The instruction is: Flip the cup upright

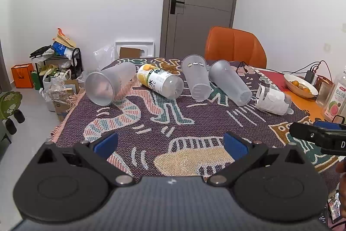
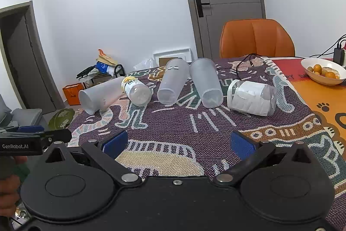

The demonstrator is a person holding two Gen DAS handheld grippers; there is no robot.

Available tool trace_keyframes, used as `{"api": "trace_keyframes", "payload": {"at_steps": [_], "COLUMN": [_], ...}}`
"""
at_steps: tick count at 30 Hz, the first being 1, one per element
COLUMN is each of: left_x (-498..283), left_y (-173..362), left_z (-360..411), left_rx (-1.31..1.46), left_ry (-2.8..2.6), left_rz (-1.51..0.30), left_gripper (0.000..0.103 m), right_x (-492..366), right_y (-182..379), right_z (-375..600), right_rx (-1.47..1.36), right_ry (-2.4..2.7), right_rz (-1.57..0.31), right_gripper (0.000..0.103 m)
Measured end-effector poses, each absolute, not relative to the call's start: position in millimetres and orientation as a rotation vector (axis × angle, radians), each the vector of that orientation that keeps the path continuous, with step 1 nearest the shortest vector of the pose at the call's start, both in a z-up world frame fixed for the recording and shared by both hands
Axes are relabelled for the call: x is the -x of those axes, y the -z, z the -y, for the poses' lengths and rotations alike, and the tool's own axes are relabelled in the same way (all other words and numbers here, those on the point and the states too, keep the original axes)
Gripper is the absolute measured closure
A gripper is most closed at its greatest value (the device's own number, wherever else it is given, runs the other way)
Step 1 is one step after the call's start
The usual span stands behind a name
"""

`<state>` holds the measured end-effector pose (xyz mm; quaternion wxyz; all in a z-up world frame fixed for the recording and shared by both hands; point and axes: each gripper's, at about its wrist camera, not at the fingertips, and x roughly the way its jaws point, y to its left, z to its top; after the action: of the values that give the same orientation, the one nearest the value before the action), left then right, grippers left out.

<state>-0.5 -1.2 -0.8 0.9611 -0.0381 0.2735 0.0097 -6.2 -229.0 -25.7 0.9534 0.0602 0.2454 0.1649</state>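
Note:
Several containers lie on their sides in a row on the patterned cloth (image 1: pixel 151 122). From the left: a frosted cup (image 1: pixel 110 83) (image 2: pixel 99 96), a yellow-labelled bottle (image 1: pixel 160 81) (image 2: pixel 136 90), two frosted cups (image 1: pixel 196 77) (image 1: pixel 230 82) (image 2: pixel 173 81) (image 2: pixel 206 82), and a clear cup with a white paper label (image 1: pixel 273 99) (image 2: pixel 252 97). My left gripper (image 1: pixel 170 144) is open and empty, above the cloth well short of the row. My right gripper (image 2: pixel 178 144) is open and empty too, also short of the row.
An orange chair (image 1: pixel 235 47) stands behind the table. A white bowl of oranges (image 1: pixel 300 84) (image 2: pixel 323 71), a charger with cables (image 2: pixel 338 55) and a pink-labelled bottle (image 1: pixel 336 96) are at the right. Clutter and a rack (image 1: pixel 56 62) stand on the floor at left.

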Motion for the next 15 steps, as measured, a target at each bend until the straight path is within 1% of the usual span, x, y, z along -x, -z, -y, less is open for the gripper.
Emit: {"api": "trace_keyframes", "payload": {"at_steps": [15], "left_x": [0.8], "left_y": [1.4], "left_z": [2.3], "left_rx": [0.073], "left_ry": [-0.011], "left_rz": [-0.551], "left_gripper": [0.000], "right_x": [6.4], "right_y": [27.1], "right_z": [230.1], "right_rx": [-0.125], "right_ry": [-0.335], "right_rz": [-0.499], "right_gripper": [0.000]}}
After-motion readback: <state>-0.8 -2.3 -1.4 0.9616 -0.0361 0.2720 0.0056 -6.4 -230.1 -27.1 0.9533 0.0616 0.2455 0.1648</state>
